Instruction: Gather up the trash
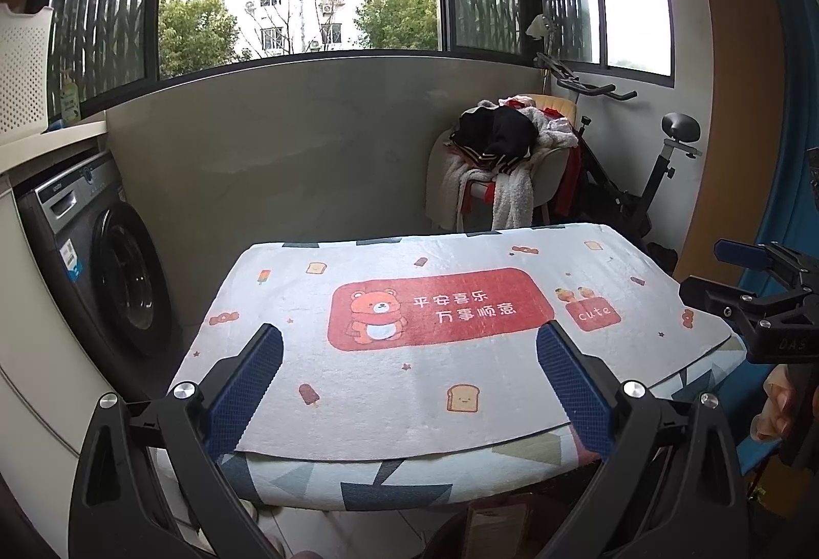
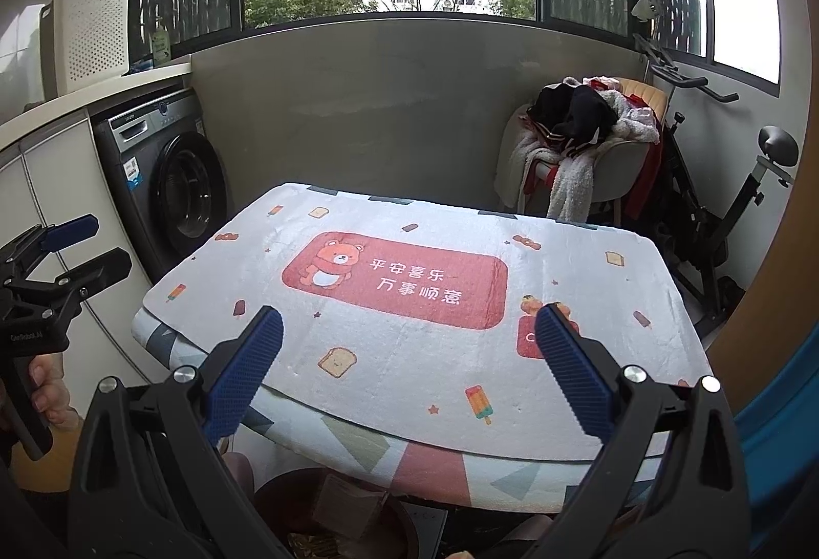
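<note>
we hold both grippers above the near edge of the table (image 1: 681,380), left gripper (image 1: 409,374) and right gripper (image 2: 409,364) each with fingers spread wide, nothing between them. a bear-print mat (image 1: 317,354) covers the top; we see no trash on it. washing machine (image 1: 102,262) stands left, clothes-piled chair (image 1: 512,159) and exercise bike (image 1: 660,180) behind.

Right tongs (image 2: 409,339) agape — above mat (image 2: 409,354)

Left tool (image 1: 409,349) open, right tool (image 2: 409,344) open, both hand-held, level.
</note>
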A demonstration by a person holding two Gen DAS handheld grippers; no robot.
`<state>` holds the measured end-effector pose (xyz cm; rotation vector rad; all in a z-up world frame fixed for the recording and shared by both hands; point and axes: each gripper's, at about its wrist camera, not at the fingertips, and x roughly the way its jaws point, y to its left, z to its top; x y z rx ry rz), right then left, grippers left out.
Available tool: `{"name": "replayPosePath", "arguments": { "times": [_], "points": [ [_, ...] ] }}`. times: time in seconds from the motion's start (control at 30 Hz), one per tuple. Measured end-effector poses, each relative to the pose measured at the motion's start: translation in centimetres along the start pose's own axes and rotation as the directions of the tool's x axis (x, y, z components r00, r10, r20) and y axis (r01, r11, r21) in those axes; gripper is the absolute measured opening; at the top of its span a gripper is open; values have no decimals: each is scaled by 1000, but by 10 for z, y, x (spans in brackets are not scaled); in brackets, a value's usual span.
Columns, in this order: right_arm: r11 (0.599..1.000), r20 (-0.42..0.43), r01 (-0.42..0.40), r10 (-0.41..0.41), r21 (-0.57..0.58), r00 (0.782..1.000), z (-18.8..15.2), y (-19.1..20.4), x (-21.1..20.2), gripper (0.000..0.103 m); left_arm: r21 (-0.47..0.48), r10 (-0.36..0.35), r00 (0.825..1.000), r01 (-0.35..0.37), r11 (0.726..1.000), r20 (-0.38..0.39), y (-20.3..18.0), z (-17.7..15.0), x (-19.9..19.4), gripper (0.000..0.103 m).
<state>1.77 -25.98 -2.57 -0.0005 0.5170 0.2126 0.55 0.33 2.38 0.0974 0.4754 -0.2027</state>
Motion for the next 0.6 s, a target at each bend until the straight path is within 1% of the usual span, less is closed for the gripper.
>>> {"name": "replayPosePath", "arguments": {
  "times": [0.37,0.6],
  "points": [
    [1000,1,0,0,-7,1000,0,1,0,97,0,-11,1000,11,1000,-4,2,-1,0,97],
    [1000,1,0,0,-8,1000,0,1,0,97,5,-4,1000,4,1000,-11,1,-2,2,97]
  ]
}}
